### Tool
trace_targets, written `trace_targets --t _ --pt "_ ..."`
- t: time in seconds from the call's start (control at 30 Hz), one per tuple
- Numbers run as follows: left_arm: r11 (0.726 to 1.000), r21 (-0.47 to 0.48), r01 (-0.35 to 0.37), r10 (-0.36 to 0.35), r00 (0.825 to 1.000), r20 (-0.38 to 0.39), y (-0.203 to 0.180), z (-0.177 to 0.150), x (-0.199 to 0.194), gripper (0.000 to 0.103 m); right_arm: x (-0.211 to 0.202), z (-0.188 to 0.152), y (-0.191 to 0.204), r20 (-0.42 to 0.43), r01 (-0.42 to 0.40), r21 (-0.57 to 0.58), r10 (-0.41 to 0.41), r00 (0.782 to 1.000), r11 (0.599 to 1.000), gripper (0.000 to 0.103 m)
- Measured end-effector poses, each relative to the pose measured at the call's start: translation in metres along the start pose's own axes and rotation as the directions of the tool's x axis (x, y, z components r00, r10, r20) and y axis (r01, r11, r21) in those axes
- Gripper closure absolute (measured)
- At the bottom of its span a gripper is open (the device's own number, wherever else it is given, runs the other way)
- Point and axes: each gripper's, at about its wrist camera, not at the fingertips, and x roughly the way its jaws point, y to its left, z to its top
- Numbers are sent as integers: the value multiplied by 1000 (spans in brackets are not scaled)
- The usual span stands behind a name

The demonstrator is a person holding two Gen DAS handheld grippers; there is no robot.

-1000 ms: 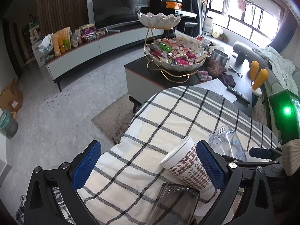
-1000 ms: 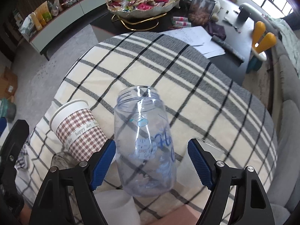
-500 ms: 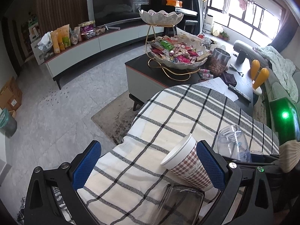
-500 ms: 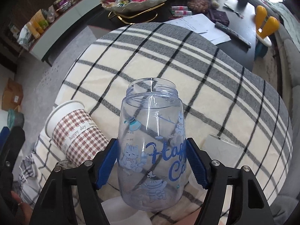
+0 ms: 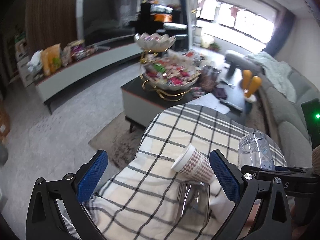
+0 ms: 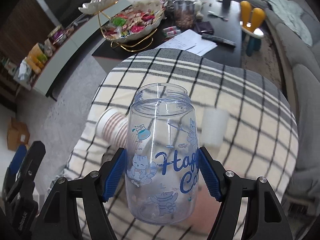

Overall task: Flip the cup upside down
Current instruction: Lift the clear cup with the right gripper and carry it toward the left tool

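Right tool (image 6: 162,172) clamped on the clear cup (image 6: 162,160) with blue cat print, both blue pads pressed against its lower sides, mouth up and tilted away, base off the plaid blanket (image 6: 250,108). Held above the middle of the blanket, far edge and left edge well apart from it, bare plaid all round. Just left of the cup, a houndstooth paper cup (image 6: 112,128) lying on its side near the left edge; just right, a pale frosted cup (image 6: 215,128). Left tool (image 5: 158,172) spread wide with nothing between the pads, hanging over the near left corner, beside a clear glass (image 5: 194,202). Beyond the far edge, a dark bench (image 6: 226,30) with a candy bowl (image 6: 132,26).

Compared with half a second ago: clear cup higher and further from the blanket, same grip; a second ago, pads apart from its sides. Left tool unchanged in spread.
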Motion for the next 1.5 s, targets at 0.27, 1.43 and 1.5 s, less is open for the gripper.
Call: trace_targets --t 0.27,1.43,1.5 --pt "985 164 49 -53 998 23 28 -29 -45 0 -26 -98 19 28 4 212 -11 1000 977 32" --pt "965 237 114 -110 993 -30 77 -100 -46 0 24 -195 53 -19 -11 387 20 1000 922 19" --pt "962 242 127 -125 992 -26 73 -101 -51 0 13 -197 49 10 -28 389 26 1000 921 19"
